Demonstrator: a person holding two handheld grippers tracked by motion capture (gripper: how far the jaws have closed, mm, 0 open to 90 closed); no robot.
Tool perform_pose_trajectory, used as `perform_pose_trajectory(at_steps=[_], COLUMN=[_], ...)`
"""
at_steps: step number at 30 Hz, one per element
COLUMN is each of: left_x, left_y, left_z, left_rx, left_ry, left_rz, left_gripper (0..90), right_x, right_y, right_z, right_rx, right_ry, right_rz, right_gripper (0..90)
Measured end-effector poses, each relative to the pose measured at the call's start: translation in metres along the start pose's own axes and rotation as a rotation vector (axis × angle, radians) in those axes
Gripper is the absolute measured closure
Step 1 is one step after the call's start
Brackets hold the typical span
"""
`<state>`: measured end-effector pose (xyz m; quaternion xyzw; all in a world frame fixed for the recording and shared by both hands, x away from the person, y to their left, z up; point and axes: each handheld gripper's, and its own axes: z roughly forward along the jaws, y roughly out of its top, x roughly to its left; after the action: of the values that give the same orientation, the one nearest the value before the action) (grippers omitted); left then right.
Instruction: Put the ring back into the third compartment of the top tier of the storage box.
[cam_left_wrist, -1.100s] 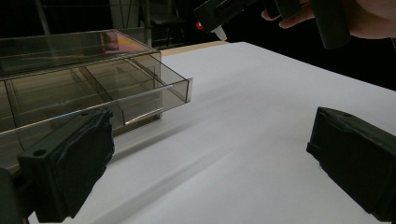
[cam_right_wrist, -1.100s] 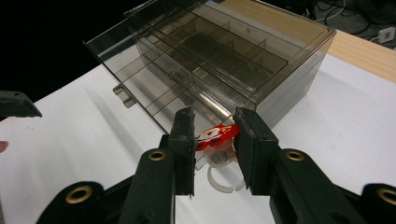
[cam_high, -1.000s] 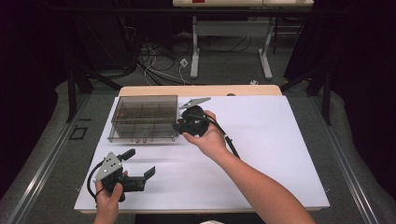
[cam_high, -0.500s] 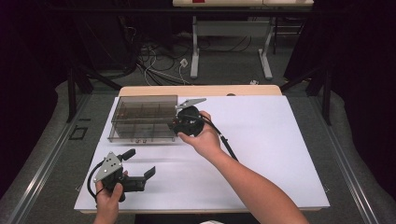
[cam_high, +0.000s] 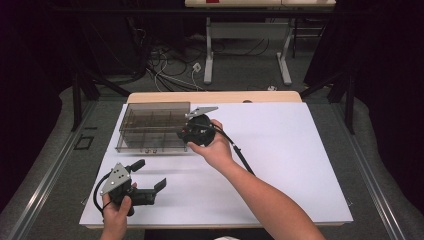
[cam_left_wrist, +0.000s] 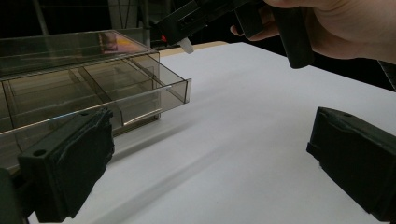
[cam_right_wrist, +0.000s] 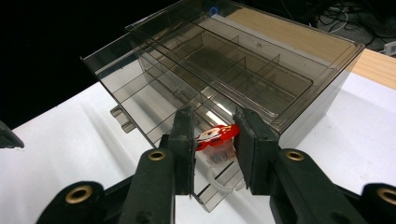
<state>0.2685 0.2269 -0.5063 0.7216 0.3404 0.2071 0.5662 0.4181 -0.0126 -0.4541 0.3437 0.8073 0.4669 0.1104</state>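
Black left gripper (cam_high: 150, 181) rested spread and empty at the near left | white table (cam_high: 300, 165) lay bare mid-way | right gripper (cam_right_wrist: 215, 140) pinched a red-topped ring (cam_right_wrist: 215, 134) over the smoky plastic organiser box's (cam_high: 152, 127) pulled-out drawer (cam_right_wrist: 154, 105) | advice: centre it above one compartment, lower, then release gently.

Dark curtained room, grey floor (cam_high: 45, 165), tangled cables (cam_high: 165, 70), white desk legs (cam_high: 210, 55) behind.
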Motion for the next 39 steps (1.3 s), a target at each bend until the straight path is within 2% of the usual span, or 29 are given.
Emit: perform_pose_trajectory(at_steps=[9, 18, 20, 21, 26, 39], left_x=[0.000, 0.001, 0.001, 0.001, 0.001, 0.001], left_y=[0.000, 0.000, 0.000, 0.000, 0.000, 0.000], left_z=[0.000, 0.000, 0.000, 0.000, 0.000, 0.000], left_rx=[-0.002, -0.003, -0.003, -0.003, -0.003, -0.004], left_ry=[0.002, 0.000, 0.000, 0.000, 0.000, -0.003], left_rz=[0.001, -0.001, 0.000, 0.000, 0.000, -0.005], left_gripper=[0.5, 0.6, 0.5, 0.5, 0.5, 0.5], right_x=[0.000, 0.001, 0.002, 0.002, 0.003, 0.005], right_y=[-0.002, -0.003, -0.003, -0.004, -0.004, -0.009], right_z=[0.007, 0.014, 0.014, 0.016, 0.017, 0.027], right_rx=[-0.017, -0.030, -0.012, -0.033, -0.028, -0.042], right_ry=[-0.003, -0.006, -0.001, -0.007, -0.010, -0.009], right_rz=[-0.007, -0.001, 0.009, 0.001, 0.007, -0.025], right_gripper=[69.0, 69.0, 69.0, 69.0, 68.9, 68.9])
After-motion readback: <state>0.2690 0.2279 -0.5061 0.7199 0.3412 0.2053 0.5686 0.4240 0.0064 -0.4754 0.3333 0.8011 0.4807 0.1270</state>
